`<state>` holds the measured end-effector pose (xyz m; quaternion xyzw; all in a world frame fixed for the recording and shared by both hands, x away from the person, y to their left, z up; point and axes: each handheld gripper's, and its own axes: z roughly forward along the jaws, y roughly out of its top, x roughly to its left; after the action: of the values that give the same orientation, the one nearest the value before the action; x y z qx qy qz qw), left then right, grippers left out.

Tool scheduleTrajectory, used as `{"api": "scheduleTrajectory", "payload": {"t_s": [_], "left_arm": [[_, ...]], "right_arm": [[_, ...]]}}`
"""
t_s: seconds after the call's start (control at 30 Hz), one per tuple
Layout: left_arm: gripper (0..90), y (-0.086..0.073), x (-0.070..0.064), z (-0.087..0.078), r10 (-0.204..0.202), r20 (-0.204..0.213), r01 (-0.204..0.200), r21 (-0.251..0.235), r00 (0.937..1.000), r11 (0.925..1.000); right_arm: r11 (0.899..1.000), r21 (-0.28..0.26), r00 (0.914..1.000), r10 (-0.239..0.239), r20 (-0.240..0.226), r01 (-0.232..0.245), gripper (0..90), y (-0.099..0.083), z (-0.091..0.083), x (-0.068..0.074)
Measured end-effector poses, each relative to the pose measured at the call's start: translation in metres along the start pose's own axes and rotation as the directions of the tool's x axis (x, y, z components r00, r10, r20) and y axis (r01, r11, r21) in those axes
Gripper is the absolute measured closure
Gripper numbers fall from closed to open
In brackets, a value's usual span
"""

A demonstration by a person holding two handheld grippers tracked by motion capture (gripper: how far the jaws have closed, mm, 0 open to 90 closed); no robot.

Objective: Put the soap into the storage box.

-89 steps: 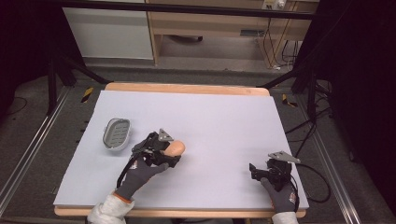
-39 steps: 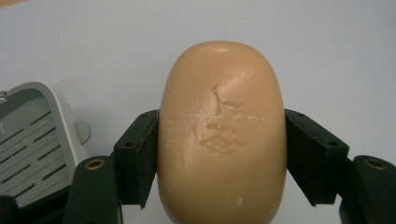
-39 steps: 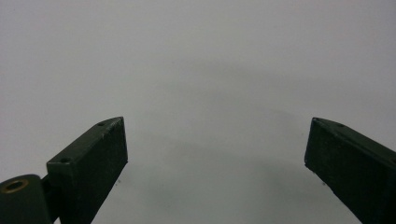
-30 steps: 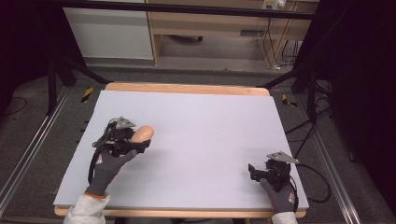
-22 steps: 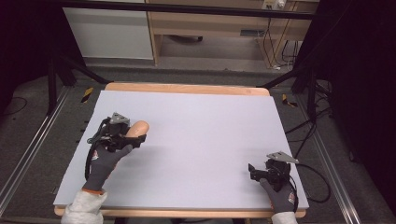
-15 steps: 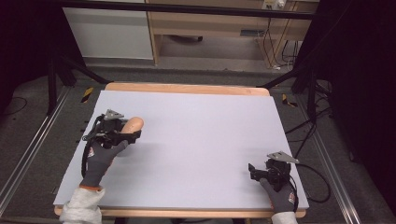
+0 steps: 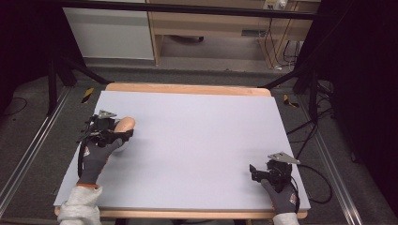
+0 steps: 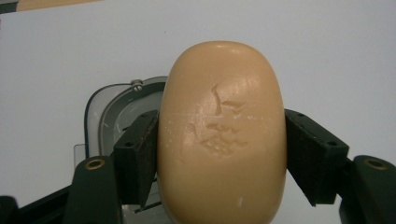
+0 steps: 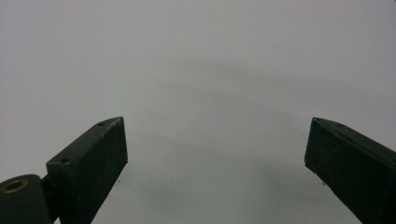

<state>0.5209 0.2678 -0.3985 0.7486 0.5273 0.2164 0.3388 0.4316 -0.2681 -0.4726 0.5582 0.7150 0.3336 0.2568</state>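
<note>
left side, high view: left gripper (image 7: 123, 131) sits near the left edge of the pale lilac-white table top (image 7: 197, 140), with the gloved left hand (image 7: 95, 154) behind it. its jaws are clamped on the tan, oval bar of soap (image 7: 125, 124), one pad on each long side. left gripper view: soap (image 8: 222, 135) held lengthwise between the pads, embossed face up, raised above the grey oval plastic soap dish (image 8: 122, 109).

step in hand, as judged: carry and place. the soap is over the dish, but not yet in it. the dish lies directly under and behind the soap, its rim and a small screw head showing to the soap's left. the inner tray looks empty, though most of it is hidden by the soap, so not certain.

next move calls for: lower the soap straight onto the dish, long axis matched to the dish's long axis, then part the jaws and lift clear. risk: the bar is smooth, so it may slide or tip on release if set off centre.

right of the soap, well apart: right gripper (image 7: 257, 171) rests near the front right corner of the table top. right gripper view: jaws wide apart, nothing between them, bare table under. idle.
</note>
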Motion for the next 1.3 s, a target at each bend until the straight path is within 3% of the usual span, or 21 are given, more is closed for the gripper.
{"api": "scheduleTrajectory", "payload": {"t_s": [0.67, 1.3], "left_arm": [[31.7, -0.010, 0.019, 0.012, -0.035, -0.061, 0.037, 0.030, 0.9975, 0.9989], [31.7, -0.015, 0.023, 0.021, -0.050, -0.066, 0.053, 0.048, 0.9966, 0.9975]], "right_arm": [[1.000, 0.006, 1.0000, -0.002, -0.002, 0.002, 6.1, -0.001, 0.001, 0.001], [1.000, 0.008, 1.0000, -0.008, -0.004, 0.008, 6.1, -0.001, 0.002, 0.001]]}}
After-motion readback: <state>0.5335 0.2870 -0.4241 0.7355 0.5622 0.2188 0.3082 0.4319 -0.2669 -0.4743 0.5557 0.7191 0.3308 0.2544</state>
